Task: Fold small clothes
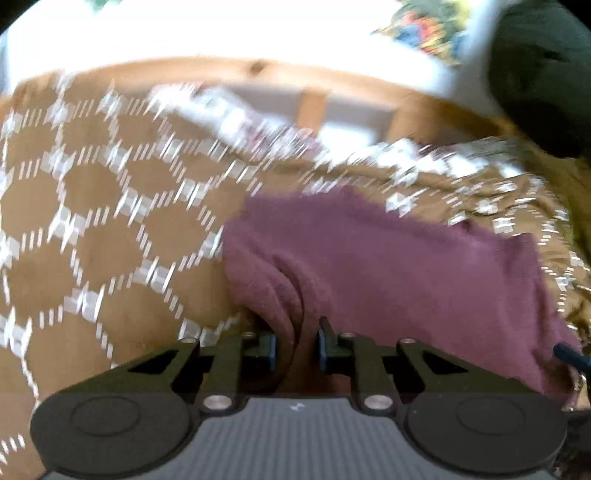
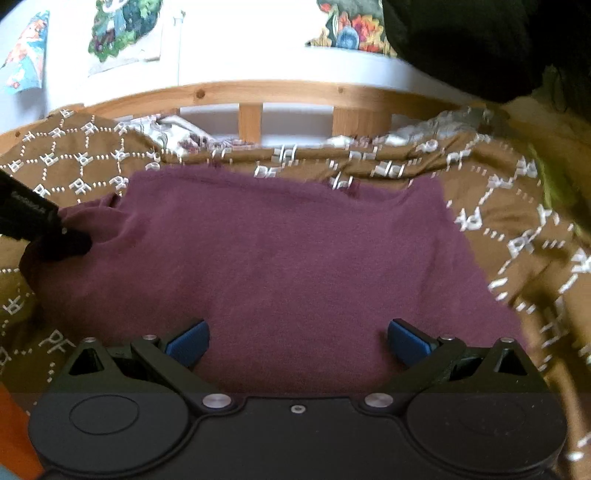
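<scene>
A maroon garment [image 2: 280,258] lies spread flat on a bed covered by a brown bedspread [image 2: 509,229] printed with a white lattice pattern. The left gripper [image 1: 297,345] has its jaws drawn close together and clamped on a bunched fold at the garment's edge, the cloth gathered into ridges between the blue pads [image 1: 272,350]. In the right wrist view that same gripper [image 2: 72,240] appears at the far left of the cloth, pinching its corner. The right gripper [image 2: 297,338] hangs over the near middle of the garment with its jaws wide apart, blue pads [image 2: 188,339] well clear of each other and nothing between them. Beyond the bed runs a wooden frame rail [image 2: 258,92] against a white wall hung with colourful pictures [image 2: 122,29]. The left wrist view is smeared by motion blur
</scene>
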A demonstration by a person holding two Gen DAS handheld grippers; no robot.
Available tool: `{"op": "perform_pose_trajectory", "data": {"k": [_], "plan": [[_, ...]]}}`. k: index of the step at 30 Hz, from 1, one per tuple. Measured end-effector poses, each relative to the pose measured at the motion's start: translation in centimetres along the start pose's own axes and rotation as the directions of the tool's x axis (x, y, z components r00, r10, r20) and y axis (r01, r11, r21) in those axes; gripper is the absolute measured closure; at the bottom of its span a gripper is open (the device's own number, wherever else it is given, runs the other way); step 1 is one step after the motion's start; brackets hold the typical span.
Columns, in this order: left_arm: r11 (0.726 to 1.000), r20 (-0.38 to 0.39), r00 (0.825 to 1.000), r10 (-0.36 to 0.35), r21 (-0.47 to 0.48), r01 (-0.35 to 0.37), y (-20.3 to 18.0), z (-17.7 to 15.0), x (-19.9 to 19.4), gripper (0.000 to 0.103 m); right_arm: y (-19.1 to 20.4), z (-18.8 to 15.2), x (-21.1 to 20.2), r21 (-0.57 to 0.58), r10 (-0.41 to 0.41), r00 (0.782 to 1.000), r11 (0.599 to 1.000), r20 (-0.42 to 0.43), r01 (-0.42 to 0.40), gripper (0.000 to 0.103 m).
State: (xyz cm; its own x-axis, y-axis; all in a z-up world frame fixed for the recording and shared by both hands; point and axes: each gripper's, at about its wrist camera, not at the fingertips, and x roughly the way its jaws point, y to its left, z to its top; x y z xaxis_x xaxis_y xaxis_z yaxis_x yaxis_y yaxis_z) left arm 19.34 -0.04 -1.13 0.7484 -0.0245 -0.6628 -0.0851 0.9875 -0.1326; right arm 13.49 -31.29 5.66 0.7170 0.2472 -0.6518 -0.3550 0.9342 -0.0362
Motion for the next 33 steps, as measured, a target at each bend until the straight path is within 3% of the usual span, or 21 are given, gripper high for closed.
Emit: {"op": "perform_pose_trajectory", "data": {"k": [5,12,15,19,22,24,26,30,33], "plan": [[0.989,0.077,0.993,-0.090,0.123,0.080,-4.2,2.2,-1.9,0.083,-3.4,2.1,-3.5,0.078,-0.047,0.992,0.996,0.114,0.038,0.001],[0.949,0.019,0.981,-0.194,0.257,0.182,-12.7,3.7,-1.1,0.084,-8.8,3.9,-7.0,0.022,-0.173,0.978,0.985,0.114,0.172,0.001],[0.930,-0.039,0.983,-0.180,0.318,0.183,-15.9,3.0,0.1,0.084,-10.6,2.9,-8.3,0.016,-0.226,0.968,0.974,0.112,0.225,0.001],[0.910,-0.092,0.985,-0.143,0.380,0.167,-17.7,0.9,0.9,0.079,-13.2,0.5,-7.9,0.134,-0.267,0.962,0.957,0.058,0.258,0.001],[0.909,-0.072,0.978,-0.197,0.361,0.209,-17.3,-0.2,0.2,0.056,-14.4,-1.1,-6.6,0.193,-0.249,0.969,0.950,-0.012,0.246,0.001],[0.905,-0.045,0.973,-0.225,0.361,0.226,-17.2,-0.7,-0.5,0.026,-14.2,-1.3,-6.2,0.175,-0.260,0.966,0.950,-0.007,0.257,0.001],[0.899,-0.014,0.970,-0.241,0.373,0.229,-17.3,-1.1,-1.3,0.014,-13.9,-1.4,-5.9,0.158,-0.263,0.965,0.953,0.006,0.259,0.001],[0.895,0.028,0.967,-0.253,0.386,0.223,-17.4,-1.4,-2.9,0.002,-13.4,-1.5,-5.6,0.147,-0.257,0.966,0.956,0.012,0.253,0.001],[0.891,0.033,0.952,-0.304,0.363,0.272,-17.0,-1.3,-4.0,0.001,-13.3,-1.6,-5.4,0.126,-0.264,0.964,0.957,0.014,0.260,0.001]]}}
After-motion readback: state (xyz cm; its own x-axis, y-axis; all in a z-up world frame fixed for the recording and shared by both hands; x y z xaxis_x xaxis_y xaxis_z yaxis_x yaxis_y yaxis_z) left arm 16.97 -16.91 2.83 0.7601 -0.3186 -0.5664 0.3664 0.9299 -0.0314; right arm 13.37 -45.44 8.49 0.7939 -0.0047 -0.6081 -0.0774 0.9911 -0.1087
